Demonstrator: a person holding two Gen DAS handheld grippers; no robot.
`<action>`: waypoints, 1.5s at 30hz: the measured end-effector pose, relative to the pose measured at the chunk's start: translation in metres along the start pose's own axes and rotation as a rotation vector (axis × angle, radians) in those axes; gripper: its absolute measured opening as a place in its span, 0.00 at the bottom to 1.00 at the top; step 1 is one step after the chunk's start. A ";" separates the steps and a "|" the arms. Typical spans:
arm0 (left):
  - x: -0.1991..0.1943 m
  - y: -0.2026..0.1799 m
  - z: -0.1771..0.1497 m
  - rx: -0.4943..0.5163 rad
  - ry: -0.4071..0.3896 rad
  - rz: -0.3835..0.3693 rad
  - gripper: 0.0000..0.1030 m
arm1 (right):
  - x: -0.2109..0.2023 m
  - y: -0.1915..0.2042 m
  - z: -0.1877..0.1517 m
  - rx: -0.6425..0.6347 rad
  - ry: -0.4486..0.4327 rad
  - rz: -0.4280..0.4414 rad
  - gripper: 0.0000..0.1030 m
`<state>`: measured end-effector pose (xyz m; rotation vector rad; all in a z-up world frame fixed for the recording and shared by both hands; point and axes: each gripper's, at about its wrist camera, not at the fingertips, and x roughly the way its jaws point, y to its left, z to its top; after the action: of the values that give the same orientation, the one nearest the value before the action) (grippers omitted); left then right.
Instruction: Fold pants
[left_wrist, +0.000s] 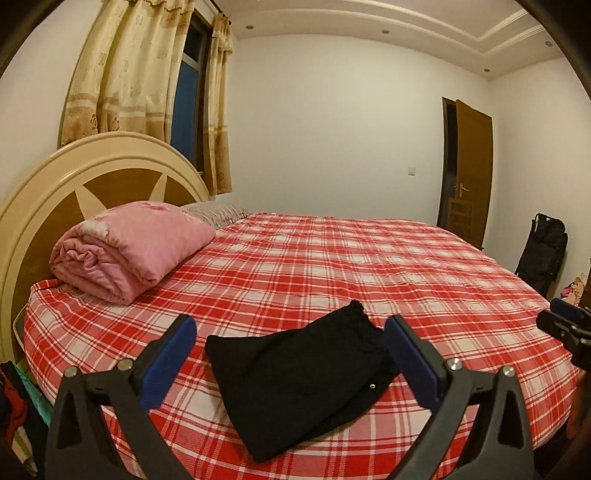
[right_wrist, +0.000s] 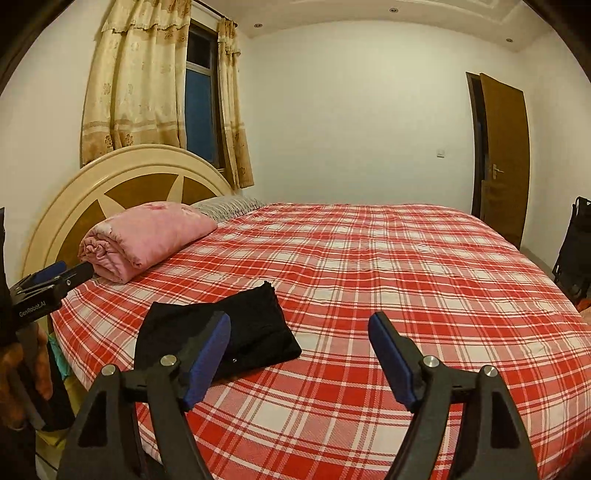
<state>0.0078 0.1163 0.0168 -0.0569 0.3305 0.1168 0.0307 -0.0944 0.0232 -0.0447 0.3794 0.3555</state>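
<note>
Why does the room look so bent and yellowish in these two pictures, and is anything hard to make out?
Left wrist view: fisheye lens bows the door and darkens corners; warm indoor light tints walls yellow. Right wrist view: same bowing; the black pants lose their fold detail against the checked sheet.

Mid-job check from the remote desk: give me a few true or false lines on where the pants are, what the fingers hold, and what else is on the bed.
1. The black pants lie folded on the plaid bed. True.
2. The left gripper is clamped on the pants. False: its fingers stand wide apart, clear of the cloth.
3. The right gripper holds nothing. True.
4. A pink quilt sits folded by the headboard. True.
5. The door is shut. False: it stands open.
</note>
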 end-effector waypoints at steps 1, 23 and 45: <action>-0.002 0.000 0.001 -0.001 -0.004 -0.002 1.00 | 0.000 0.000 0.001 0.002 -0.001 0.001 0.76; -0.011 -0.008 0.002 0.013 -0.014 -0.006 1.00 | -0.002 0.001 -0.002 0.000 0.001 0.006 0.76; -0.007 -0.009 0.002 0.000 0.019 -0.010 1.00 | -0.002 0.010 -0.004 -0.049 -0.007 -0.001 0.76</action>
<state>0.0030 0.1066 0.0212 -0.0596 0.3492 0.1066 0.0243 -0.0861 0.0208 -0.0918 0.3638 0.3643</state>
